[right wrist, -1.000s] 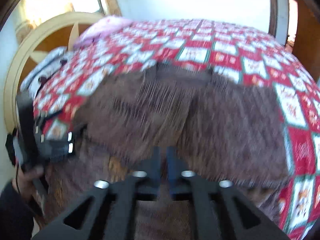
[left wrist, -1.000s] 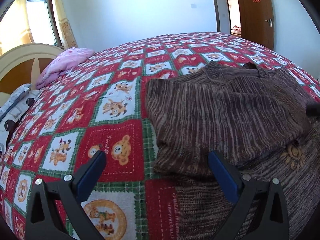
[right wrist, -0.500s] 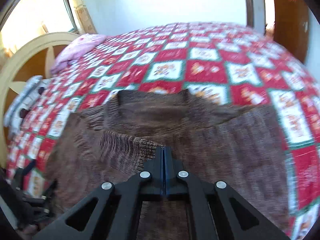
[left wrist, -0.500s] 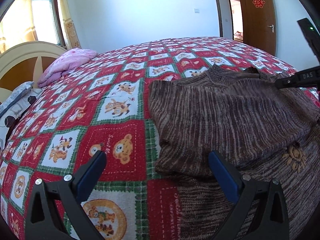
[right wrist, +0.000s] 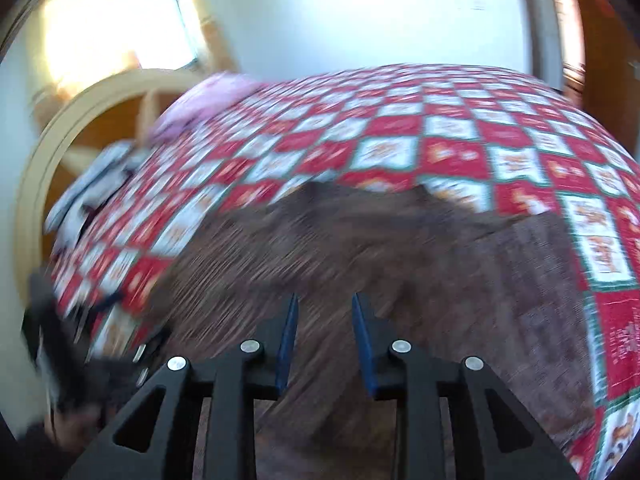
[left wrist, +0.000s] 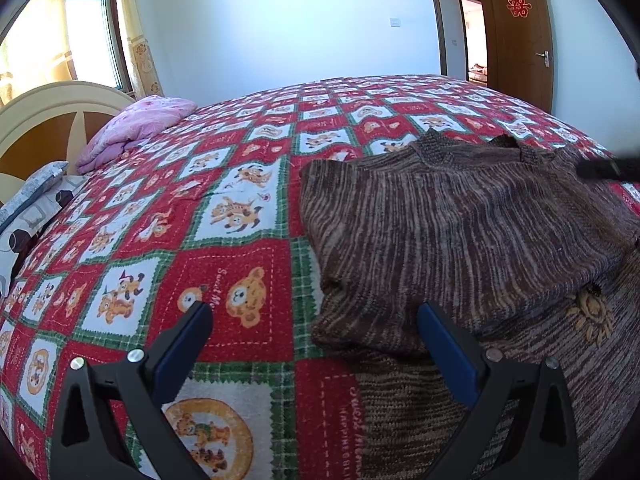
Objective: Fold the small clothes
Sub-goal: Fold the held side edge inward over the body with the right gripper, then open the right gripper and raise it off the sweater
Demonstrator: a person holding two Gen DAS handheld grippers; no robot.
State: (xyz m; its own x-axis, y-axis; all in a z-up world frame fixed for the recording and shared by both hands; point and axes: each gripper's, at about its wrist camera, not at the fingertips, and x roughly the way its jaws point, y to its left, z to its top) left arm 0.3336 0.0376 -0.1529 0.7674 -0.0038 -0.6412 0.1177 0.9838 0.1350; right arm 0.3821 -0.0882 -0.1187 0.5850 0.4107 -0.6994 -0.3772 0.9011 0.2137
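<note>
Nearest us, above the quilt's front edge, our left gripper (left wrist: 316,344) hangs with its fingers spread wide and empty, the brown sweater's (left wrist: 460,232) folded corner lying below and between them. Our right gripper (right wrist: 325,340) has just been opening; its blue pads stand slightly apart over the sweater with no cloth between them. Beyond stretches the red checked bedspread (left wrist: 224,184), then a pink pillow (left wrist: 136,128) by the headboard (left wrist: 36,120).
</note>
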